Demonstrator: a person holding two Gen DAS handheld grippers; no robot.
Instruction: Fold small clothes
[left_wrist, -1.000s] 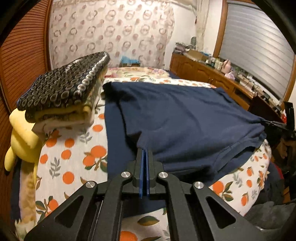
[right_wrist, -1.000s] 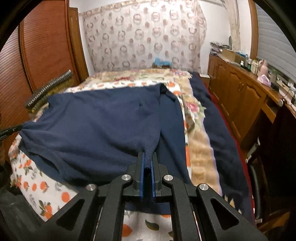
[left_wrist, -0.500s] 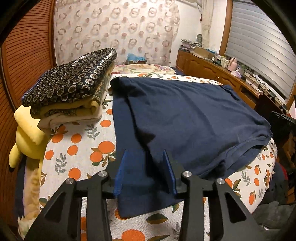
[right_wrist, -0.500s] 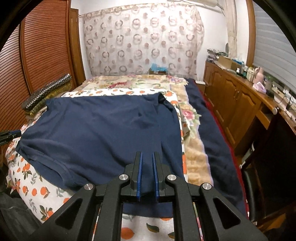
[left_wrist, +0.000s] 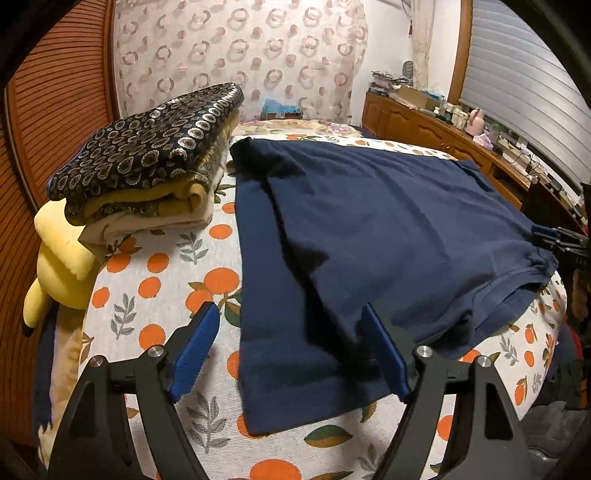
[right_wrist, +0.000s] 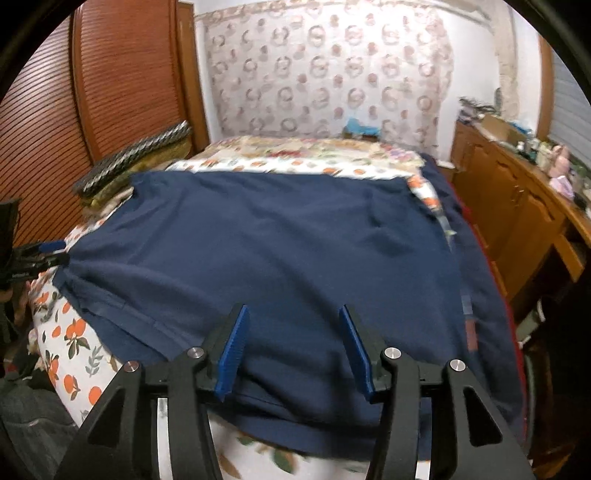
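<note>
A navy blue shirt lies spread on the orange-print bed sheet, its top layer folded over a lower layer whose edge shows near me. My left gripper hovers over the shirt's near left corner, jaws opening, blue pads apart, with cloth lying below them and not pinched. In the right wrist view the same shirt fills the bed. My right gripper stands over its near hem, jaws opening, nothing gripped. Each gripper's tip shows at the far edge of the other view: the right gripper, the left gripper.
A stack of folded clothes topped by a dark ring-patterned fabric sits on the bed's left side, above a yellow plush toy. A wooden dresser with clutter runs along the right wall. Slatted wooden doors stand at the left.
Both grippers went from shut on the shirt's cloth to open, letting it drop flat on the bed. The right gripper also moved left, toward the shirt's middle.
</note>
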